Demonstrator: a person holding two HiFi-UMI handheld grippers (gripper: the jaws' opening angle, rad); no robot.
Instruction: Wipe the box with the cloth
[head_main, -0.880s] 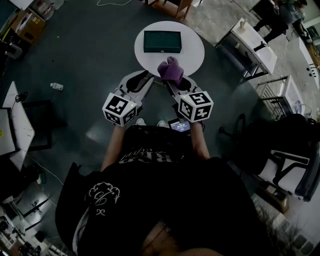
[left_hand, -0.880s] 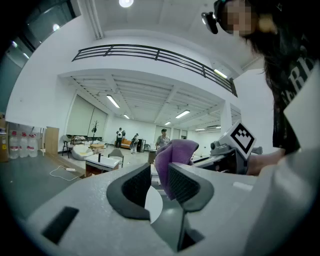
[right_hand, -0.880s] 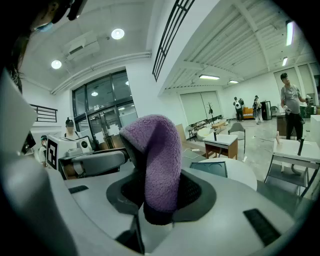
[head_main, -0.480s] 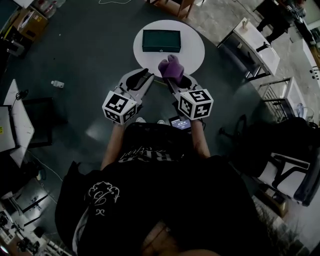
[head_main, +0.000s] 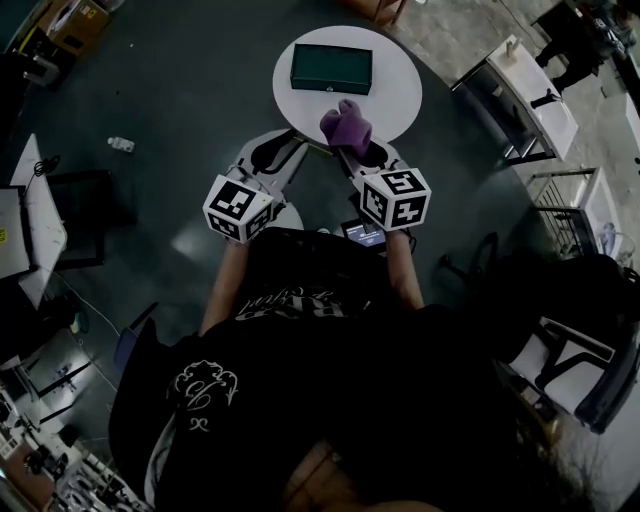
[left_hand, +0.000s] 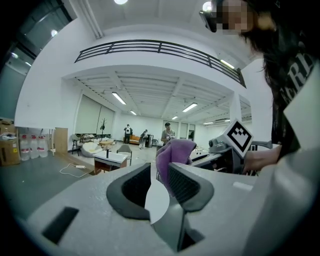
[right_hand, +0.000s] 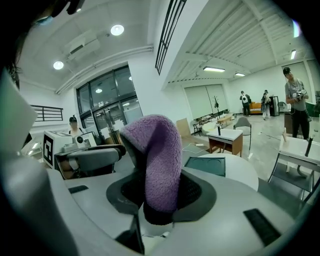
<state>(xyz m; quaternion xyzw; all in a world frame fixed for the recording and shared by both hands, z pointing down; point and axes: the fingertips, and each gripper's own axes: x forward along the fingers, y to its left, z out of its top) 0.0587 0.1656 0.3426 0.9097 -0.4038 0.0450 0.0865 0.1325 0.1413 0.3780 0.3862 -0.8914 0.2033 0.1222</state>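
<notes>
A dark green box (head_main: 331, 68) lies on the round white table (head_main: 390, 100) ahead of me, and shows again as the box (right_hand: 206, 166) on the table (right_hand: 237, 172) in the right gripper view. My right gripper (head_main: 360, 150) is shut on a fluffy purple cloth (head_main: 345, 126), short of the table's near edge. The cloth (right_hand: 157, 155) stands up out of the right gripper (right_hand: 160, 192) between its pads. My left gripper (head_main: 270, 155) hangs beside it to the left, apart from the table. The left gripper (left_hand: 159, 180) is open with nothing in it; the cloth (left_hand: 172, 152) shows beyond its jaws.
A white desk (head_main: 515, 90) stands right of the round table, and an office chair (head_main: 590, 350) at the lower right. A small bottle (head_main: 120, 145) lies on the dark floor to the left, near another desk (head_main: 25, 240). People stand far off in the hall (left_hand: 168, 135).
Both grippers have edged forward toward the round table, and the head view has shifted so the table sits higher in the picture. The right gripper still holds the cloth; the left stays open.
</notes>
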